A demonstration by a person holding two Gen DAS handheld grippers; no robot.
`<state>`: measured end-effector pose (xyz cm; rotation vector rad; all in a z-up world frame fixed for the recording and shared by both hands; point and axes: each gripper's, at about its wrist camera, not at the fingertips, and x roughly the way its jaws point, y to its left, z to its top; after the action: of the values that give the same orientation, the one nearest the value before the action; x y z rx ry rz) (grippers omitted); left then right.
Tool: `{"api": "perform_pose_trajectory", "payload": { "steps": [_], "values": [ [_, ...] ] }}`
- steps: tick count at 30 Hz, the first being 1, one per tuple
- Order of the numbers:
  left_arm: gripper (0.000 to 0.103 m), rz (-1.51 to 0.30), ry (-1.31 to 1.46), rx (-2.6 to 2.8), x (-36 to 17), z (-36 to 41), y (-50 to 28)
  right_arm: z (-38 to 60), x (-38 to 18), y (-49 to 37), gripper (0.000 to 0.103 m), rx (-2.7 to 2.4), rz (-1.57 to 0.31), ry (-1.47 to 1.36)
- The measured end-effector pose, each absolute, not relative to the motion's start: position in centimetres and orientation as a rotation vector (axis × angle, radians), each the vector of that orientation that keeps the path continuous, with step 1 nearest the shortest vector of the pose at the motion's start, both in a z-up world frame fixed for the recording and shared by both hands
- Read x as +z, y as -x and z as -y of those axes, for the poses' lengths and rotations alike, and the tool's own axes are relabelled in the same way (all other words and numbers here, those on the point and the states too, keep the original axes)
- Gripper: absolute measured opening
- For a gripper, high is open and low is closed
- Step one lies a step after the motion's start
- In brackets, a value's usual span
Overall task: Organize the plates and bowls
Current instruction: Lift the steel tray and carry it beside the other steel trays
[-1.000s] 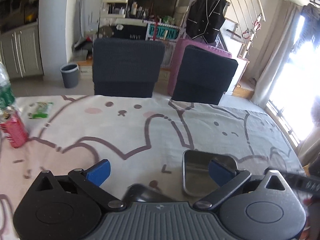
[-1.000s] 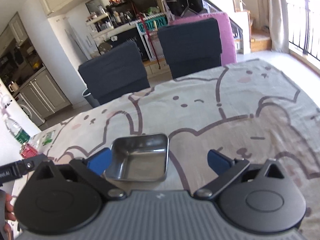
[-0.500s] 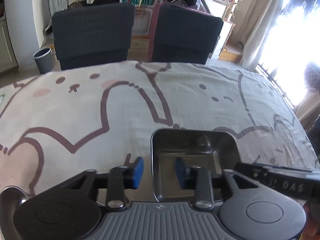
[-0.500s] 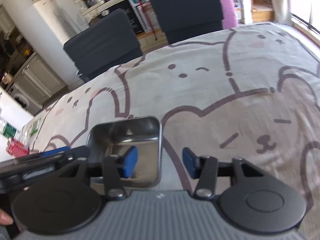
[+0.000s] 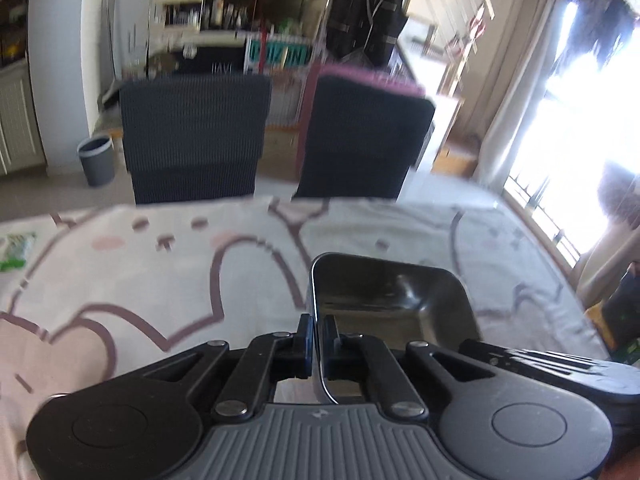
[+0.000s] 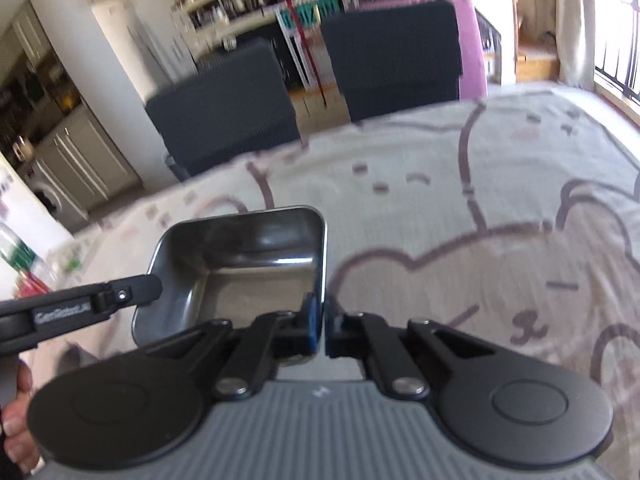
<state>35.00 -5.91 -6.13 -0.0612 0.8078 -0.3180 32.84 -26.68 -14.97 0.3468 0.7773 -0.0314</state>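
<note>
Left gripper [image 5: 316, 330]: jaws just closed, now pinched almost together on the near left wall of the steel dish [image 5: 394, 300], thin rim caught between the blue pads. Right gripper [image 6: 323, 314]: same story, jaws just closed, clamped on the opposite wall of the steel dish [image 6: 240, 258] at its near right corner.

Sits, then, squarely between the two claws, with one wall in each and the open hollow facing up. Lies ahead and to the right of the left claw, and ahead and to the left of the right one. Shows no real long axis: close to square, with rounded corners. Favours neither hand, since both grip at the near end, with the far wall pointing towards the chairs [image 5: 192, 136].

Hangs over the bear-print tablecloth [image 5: 160, 272], near the front edge; looks perhaps just clear of the cloth, though blur hides the underside.

Calls, as a judgement, for both hands to travel together at an even level; otherwise risks twisting the thin walls or tipping the dish out of one pinch.
</note>
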Motion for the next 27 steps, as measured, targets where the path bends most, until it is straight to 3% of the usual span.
{"api": "perform_pose_trajectory", "payload": {
  "steps": [6,15,27],
  "values": [
    [0.004,-0.758,0.063,-0.276,-2.0,3.5,-29.7,24.6,-11.0,-29.5,0.004,0.040,-0.700,-0.305],
    [0.004,-0.716,0.055,-0.184,1.0,-3.1,-21.6,18.5,-9.1,-24.8,0.004,0.186,-0.731,-0.270],
    [0.004,-0.943,0.148,-0.121,-5.7,-10.6,-17.4,10.2,-14.2,-21.6,0.005,0.279,-0.973,-0.190]
  ]
}}
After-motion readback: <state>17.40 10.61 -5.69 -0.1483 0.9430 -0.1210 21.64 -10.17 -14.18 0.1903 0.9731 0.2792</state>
